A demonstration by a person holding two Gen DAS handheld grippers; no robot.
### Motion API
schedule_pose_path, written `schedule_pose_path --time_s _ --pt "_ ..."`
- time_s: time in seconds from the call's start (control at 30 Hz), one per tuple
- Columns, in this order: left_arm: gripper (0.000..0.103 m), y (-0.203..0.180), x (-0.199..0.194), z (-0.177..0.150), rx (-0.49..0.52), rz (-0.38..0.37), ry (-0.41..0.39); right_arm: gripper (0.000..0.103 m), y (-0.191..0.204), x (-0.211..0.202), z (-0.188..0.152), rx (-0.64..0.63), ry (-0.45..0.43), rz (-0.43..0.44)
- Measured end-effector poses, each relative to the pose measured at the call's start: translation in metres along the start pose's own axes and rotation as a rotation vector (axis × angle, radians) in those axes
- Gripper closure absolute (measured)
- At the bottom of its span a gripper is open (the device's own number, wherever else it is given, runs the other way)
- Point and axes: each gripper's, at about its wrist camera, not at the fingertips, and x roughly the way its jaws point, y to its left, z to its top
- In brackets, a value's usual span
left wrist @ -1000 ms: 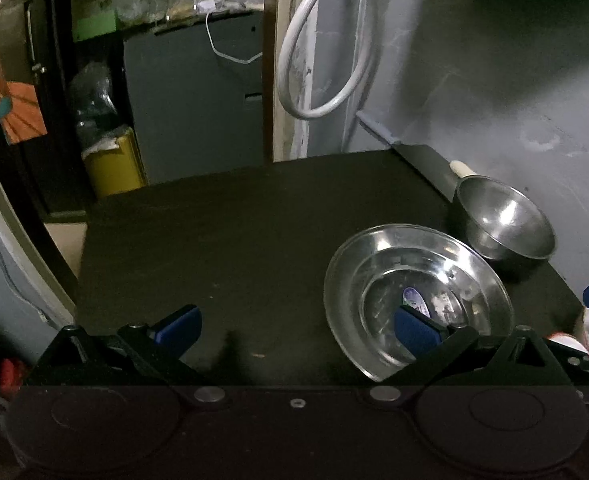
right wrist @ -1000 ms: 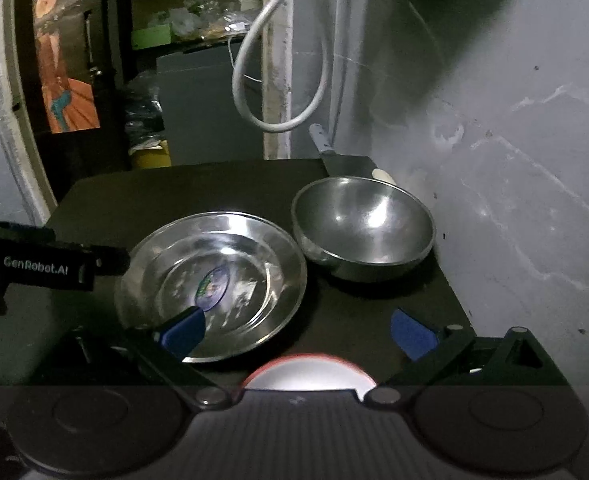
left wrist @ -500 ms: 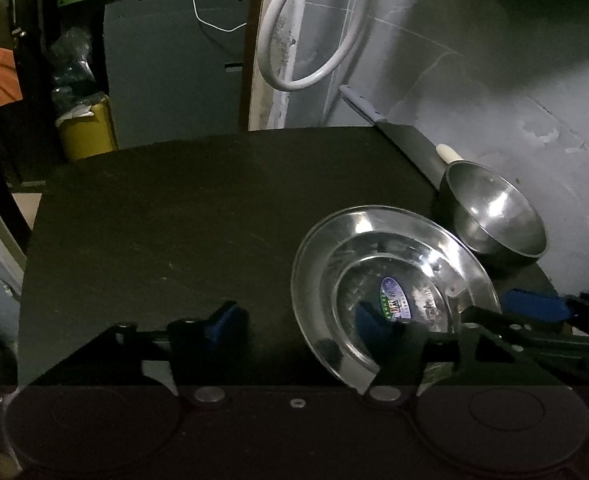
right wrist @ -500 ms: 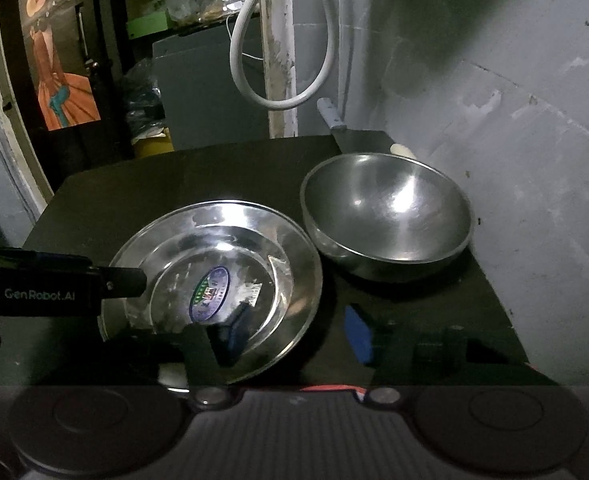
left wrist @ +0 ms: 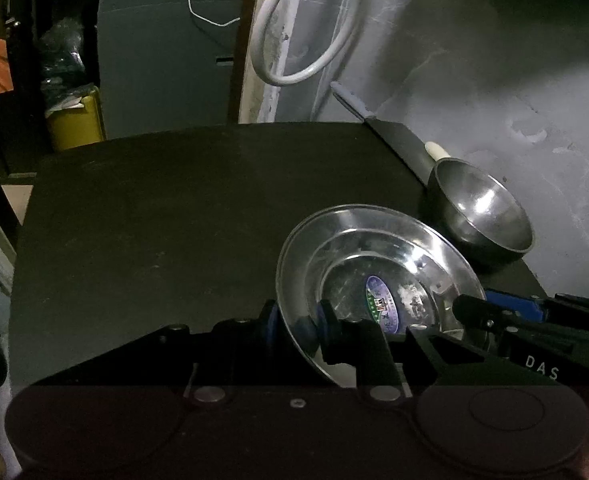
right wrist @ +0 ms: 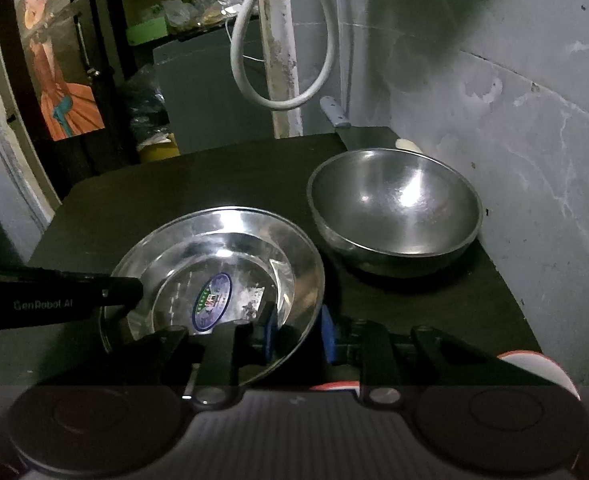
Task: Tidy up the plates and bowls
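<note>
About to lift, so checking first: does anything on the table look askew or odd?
Yes: both grippers pinch the same steel plate, the left gripper on its left rim, the right gripper on its near-right rim. The steel bowl sits upright beside it.

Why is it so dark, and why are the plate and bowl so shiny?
Left wrist view: the room is dim, so the black table nearly vanishes, while the steel plate catches bright glare; the fisheye lens bends the table's edges. Right wrist view: a white highlight sits inside the steel bowl, and the picture's corners go black.
</note>
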Motion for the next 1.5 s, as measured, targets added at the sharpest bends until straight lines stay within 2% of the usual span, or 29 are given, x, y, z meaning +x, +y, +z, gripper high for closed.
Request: schedule_pose_path --time_s 0.5,0.83,1.17,1.5 --pt "0.081 0.009 -0.061 -0.018 0.006 0.013 -0.082 0.077 0.022 -0.055 -0.014 0.011 -0.06 0.089" --pt "0.081 0.008 -0.107 -0.044 0.013 0.032 -0.111 0.077 0.032 -0.094 -0.034 0.02 -0.081 0.157" --pt "0.081 0.013 -0.153 -0.077 0.008 0.049 -0.113 0.077 0.048 -0.135 -0.061 -0.004 -0.079 0.222" --pt "0.081 0.017 -0.183 -0.118 0.017 0.069 -0.073 0.077 0.061 -0.161 -0.098 -0.024 -0.017 0.268"
